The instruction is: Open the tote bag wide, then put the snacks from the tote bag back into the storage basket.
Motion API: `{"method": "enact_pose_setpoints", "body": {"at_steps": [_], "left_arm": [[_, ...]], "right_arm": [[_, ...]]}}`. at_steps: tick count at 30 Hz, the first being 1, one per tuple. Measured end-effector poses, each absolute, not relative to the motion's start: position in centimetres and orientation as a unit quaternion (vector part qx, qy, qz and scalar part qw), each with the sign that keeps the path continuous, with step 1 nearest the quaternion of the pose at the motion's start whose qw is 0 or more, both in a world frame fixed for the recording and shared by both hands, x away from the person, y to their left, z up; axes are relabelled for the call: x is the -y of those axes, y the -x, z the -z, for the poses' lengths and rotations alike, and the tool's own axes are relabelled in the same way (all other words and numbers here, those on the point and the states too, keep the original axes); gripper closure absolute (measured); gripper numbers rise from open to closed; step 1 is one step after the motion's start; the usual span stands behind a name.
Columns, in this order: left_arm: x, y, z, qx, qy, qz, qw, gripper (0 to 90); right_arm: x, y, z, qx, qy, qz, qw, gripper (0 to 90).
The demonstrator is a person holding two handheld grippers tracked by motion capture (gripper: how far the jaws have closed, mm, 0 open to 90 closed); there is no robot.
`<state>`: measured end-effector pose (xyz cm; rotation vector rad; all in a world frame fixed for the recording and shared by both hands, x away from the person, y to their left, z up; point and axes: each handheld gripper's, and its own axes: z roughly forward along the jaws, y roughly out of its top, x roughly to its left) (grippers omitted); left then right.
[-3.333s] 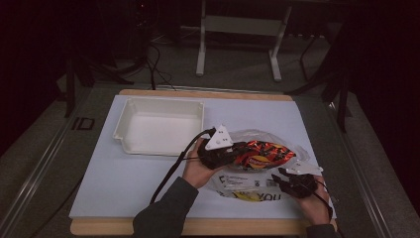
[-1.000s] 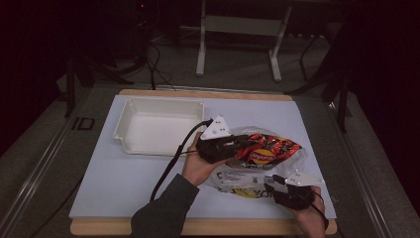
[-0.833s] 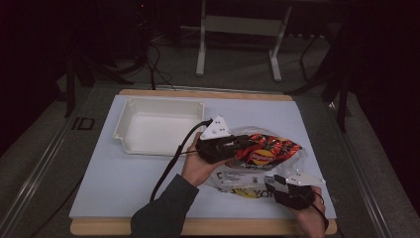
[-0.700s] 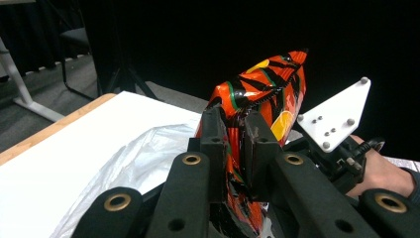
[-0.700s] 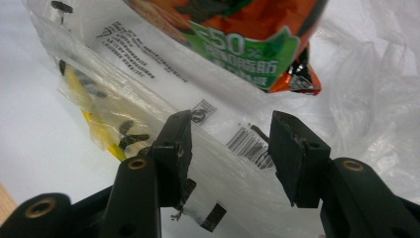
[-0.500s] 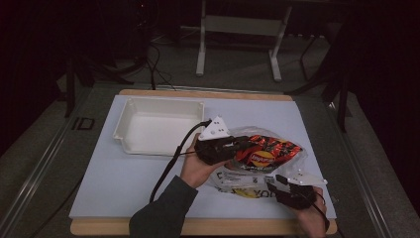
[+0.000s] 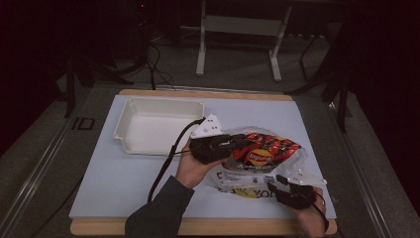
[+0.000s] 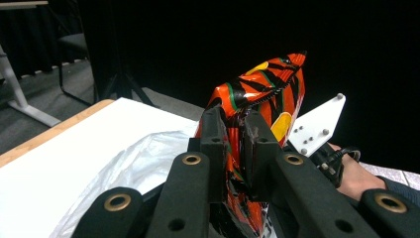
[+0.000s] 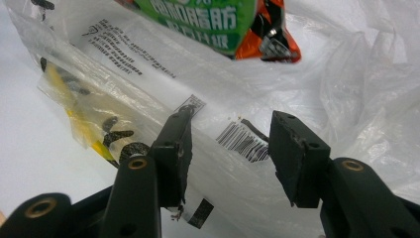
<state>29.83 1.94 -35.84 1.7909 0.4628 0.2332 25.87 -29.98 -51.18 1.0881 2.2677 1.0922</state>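
Meanwhile, on the counter (image 7: 124,183), my left tongs (image 7: 237,145) are clamped on the end of an orange-and-black chip bag (image 7: 265,151), which lies partly inside a clear plastic bag (image 7: 247,181) near the counter's right side, just right of a white tray (image 7: 158,126). My right tongs (image 7: 277,184) stand apart over the plastic bag's near edge, their jaws on either side of a printed barcode (image 9: 242,140) without pressing on it.
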Motion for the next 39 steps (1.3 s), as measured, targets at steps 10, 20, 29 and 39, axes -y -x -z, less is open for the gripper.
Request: {"method": "enact_pose_setpoints", "body": {"at_steps": [10, 20, 29, 39], "left_arm": [[-2.8, -29.7, 35.0, -0.198, -0.765, -0.102, 0.605, 82.5], [-3.1, -29.8, 33.8, -0.195, -0.758, -0.11, 0.613, 82.5], [-3.5, -30.2, 33.3, -0.198, -0.747, -0.107, 0.626, 82.5], [-3.7, -30.6, 33.0, -0.204, -0.74, -0.106, 0.632, 82.5]], "right_arm": [[30.2, -25.9, 51.3, -0.809, -0.393, -0.39, 0.198, 51.3], [30.0, -26.0, 51.4, -0.81, -0.393, -0.388, 0.197, 51.2], [30.1, -26.0, 51.4, -0.809, -0.394, -0.389, 0.196, 50.9], [30.1, -26.0, 51.5, -0.808, -0.395, -0.39, 0.195, 50.9]]}}
